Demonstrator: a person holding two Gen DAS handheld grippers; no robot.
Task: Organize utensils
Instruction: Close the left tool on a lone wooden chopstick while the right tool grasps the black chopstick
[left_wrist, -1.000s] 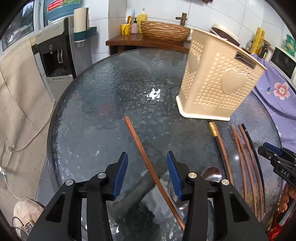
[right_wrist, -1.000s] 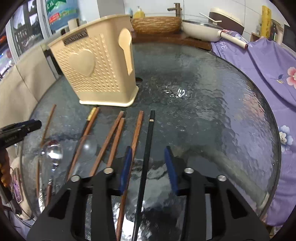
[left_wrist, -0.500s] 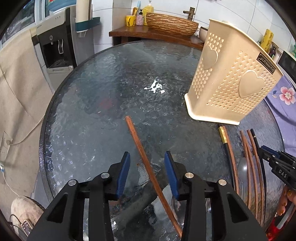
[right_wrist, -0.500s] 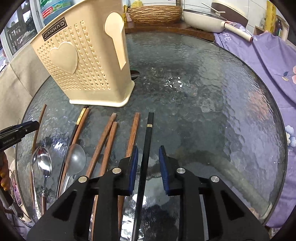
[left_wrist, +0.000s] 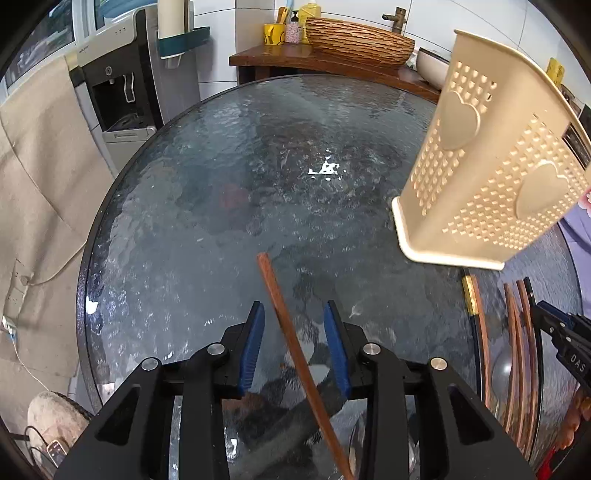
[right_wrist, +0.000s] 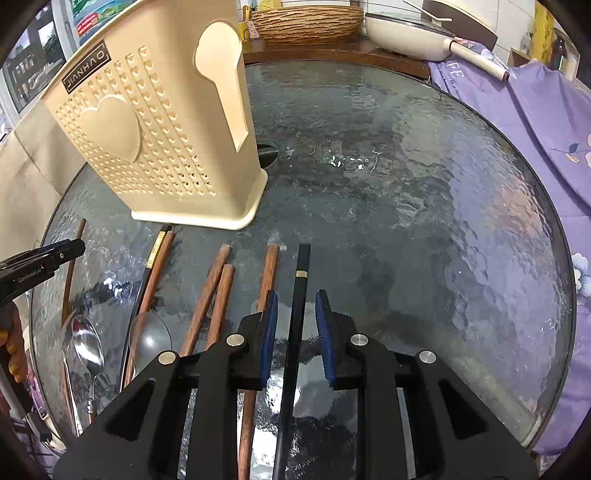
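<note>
Right hand-held gripper (right_wrist: 293, 325) narrowly open astride black chopstick (right_wrist: 295, 332) flat on table (right_wrist: 406, 221), holder (right_wrist: 155, 140) at 11 o'clock. We judge it thin, stiff, slippery: pinch mid-shaft. Left hand-held gripper (left_wrist: 293, 343) open around brown chopstick (left_wrist: 291, 339).

We've got our right gripper (right_wrist: 297, 334) straddling the black chopstick (right_wrist: 295, 325) (gap both sides), cream holder (right_wrist: 159, 133) ahead-left.

left tongs (left_wrist: 293, 314): moved forward along the brown chopstick (left_wrist: 291, 339), gap narrowed, chopstick now between the pads without contact | right tongs (right_wrist: 293, 306): lowered toward the worktop (right_wrist: 406, 206), gap narrowed around the black chopstick (right_wrist: 297, 295), pads close beside it, not clearly touching | beige holder (right_wrist: 159, 147): looms larger in both views
</note>
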